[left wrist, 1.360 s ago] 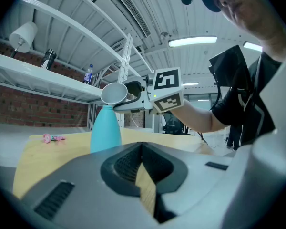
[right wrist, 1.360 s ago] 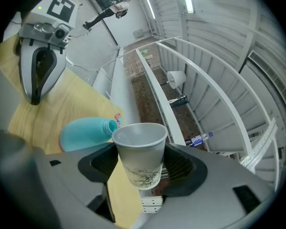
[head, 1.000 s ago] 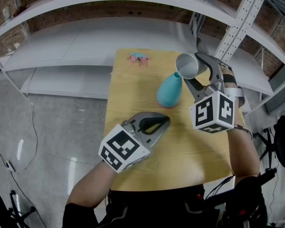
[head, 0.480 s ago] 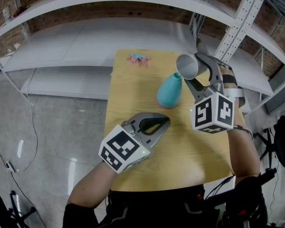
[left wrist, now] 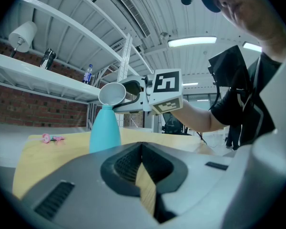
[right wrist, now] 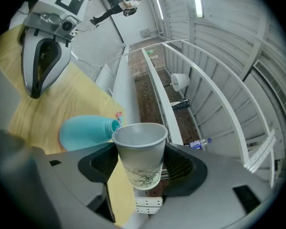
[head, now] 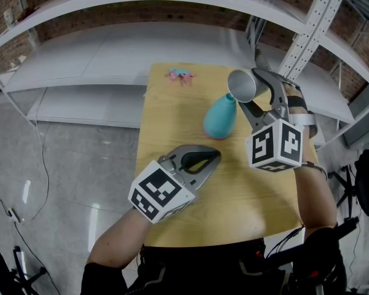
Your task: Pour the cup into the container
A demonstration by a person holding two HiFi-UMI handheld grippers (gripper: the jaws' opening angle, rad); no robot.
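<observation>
A teal narrow-necked vase point(head: 220, 117) stands upright on the wooden table point(head: 172, 121). My right gripper point(head: 253, 96) is shut on a white paper cup point(head: 242, 85), which is tipped on its side with its rim right at the vase's mouth. The right gripper view shows the cup point(right wrist: 139, 152) clamped between the jaws with the vase point(right wrist: 86, 131) beside its rim; the cup's inside looks bare. My left gripper point(head: 208, 158) hovers over the near part of the table with its jaws closed on nothing. From the left gripper view, the vase point(left wrist: 105, 129) and cup point(left wrist: 112, 93) are ahead.
A small pink object point(head: 180, 74) lies near the table's far edge. White metal shelving point(head: 172, 35) runs behind the table, with an upright post point(head: 304, 39) at the right. Grey floor point(head: 61, 165) lies to the left.
</observation>
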